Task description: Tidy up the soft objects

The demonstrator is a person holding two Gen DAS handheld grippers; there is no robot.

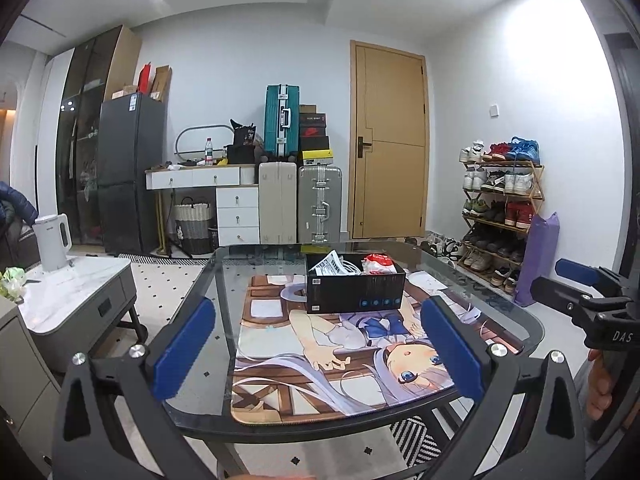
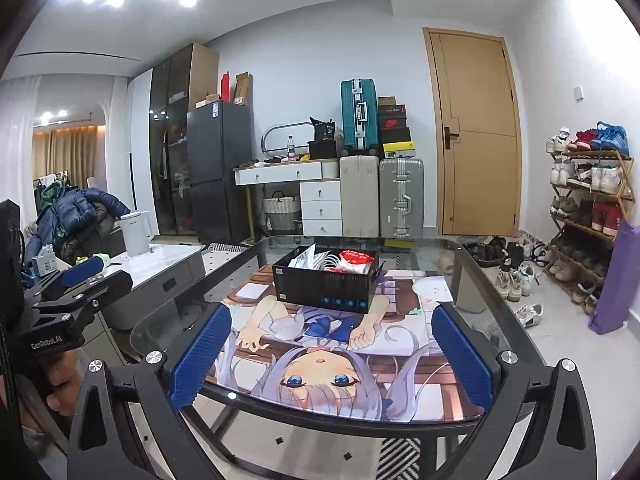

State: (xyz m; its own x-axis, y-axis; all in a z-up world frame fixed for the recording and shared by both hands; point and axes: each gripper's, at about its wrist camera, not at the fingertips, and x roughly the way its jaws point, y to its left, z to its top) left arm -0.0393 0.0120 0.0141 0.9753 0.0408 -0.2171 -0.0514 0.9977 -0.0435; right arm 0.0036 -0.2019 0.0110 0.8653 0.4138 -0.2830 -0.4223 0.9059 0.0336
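Two handheld grippers are held wide apart and empty above a glass tabletop (image 1: 516,312) where a black box (image 1: 355,292) of soft items stands.

The left gripper (image 1: 318,356) and right gripper (image 2: 332,352) are each seen with jaws spread wide, nothing between the blue pads. The box is set at the far end of a printed mat (image 1: 340,364), well apart from both grippers, with a red-and-white packet (image 1: 378,263) and a white printed bag (image 1: 330,265) seen inside. From the left wrist, the right gripper is caught at the frame's right edge, a hand (image 1: 600,388) on its grip; from the right wrist, the left gripper appears at far left. Loose shoes (image 2: 516,276) on the floor beside the shoe rack (image 2: 592,208) are shown more fully in the right view.
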